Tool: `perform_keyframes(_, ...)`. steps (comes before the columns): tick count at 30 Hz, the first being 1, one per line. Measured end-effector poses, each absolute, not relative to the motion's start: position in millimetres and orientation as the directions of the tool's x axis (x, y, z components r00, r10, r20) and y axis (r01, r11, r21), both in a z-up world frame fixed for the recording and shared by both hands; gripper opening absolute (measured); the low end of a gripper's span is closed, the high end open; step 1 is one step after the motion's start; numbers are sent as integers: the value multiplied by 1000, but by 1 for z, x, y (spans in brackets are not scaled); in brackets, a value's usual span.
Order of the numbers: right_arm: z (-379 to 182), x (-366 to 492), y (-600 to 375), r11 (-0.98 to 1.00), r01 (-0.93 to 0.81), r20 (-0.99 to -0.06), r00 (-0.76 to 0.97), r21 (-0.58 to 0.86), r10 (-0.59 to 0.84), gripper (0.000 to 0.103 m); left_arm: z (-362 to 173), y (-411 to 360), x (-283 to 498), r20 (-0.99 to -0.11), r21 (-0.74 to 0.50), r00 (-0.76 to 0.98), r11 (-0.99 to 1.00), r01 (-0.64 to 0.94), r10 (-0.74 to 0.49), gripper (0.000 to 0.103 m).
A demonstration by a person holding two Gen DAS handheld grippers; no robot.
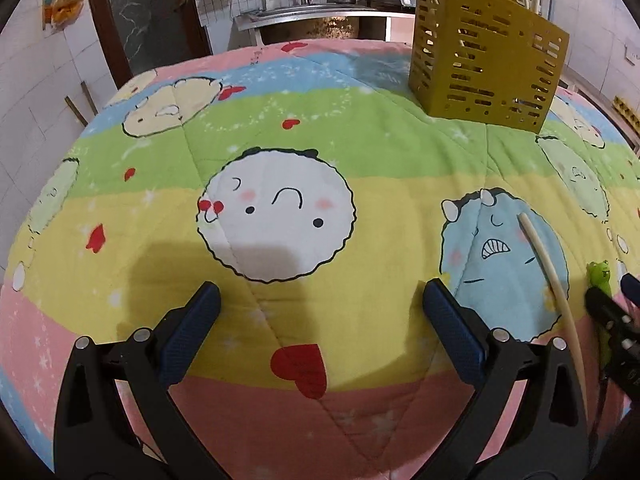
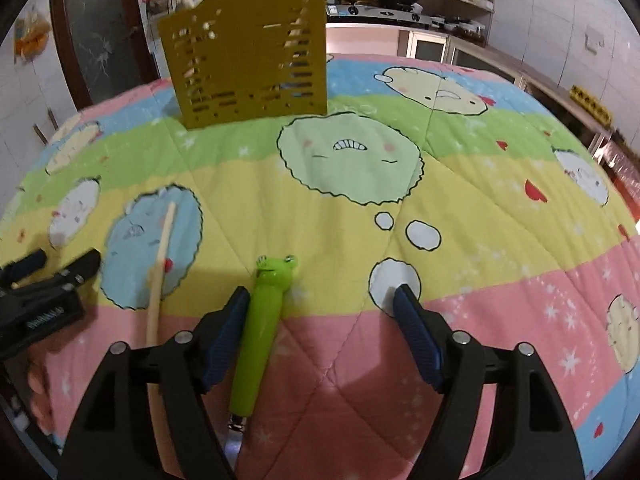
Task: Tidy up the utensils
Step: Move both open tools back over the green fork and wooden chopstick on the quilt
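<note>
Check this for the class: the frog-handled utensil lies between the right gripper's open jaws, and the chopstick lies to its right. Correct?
One slip. In the right wrist view the chopstick lies left of the frog-handled utensil, not right. The utensil does lie between the open jaws of the right gripper.

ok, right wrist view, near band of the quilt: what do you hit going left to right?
left gripper → wooden chopstick → right gripper's left finger → green frog-handled utensil → right gripper's right finger. The frog handle lies inside the open jaws, close to the left finger.
</note>
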State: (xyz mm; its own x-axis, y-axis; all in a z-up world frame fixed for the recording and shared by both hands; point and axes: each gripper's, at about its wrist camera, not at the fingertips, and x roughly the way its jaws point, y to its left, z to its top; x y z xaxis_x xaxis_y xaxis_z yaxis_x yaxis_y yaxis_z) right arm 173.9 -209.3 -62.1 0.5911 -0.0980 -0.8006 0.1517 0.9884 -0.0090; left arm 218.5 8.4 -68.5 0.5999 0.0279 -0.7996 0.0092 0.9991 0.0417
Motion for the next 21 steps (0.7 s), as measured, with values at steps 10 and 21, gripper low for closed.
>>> perform_keyframes(10,-64,180,-215,983,184,-823,560,8,-98,89,-71,11,222,-806,25,591,1000,6,16,99)
perform_keyframes(21,-57,171,-206,990,139,-773,628,2,-86,29,-61,6,214,-782,-15,622,1000,15,-21,93)
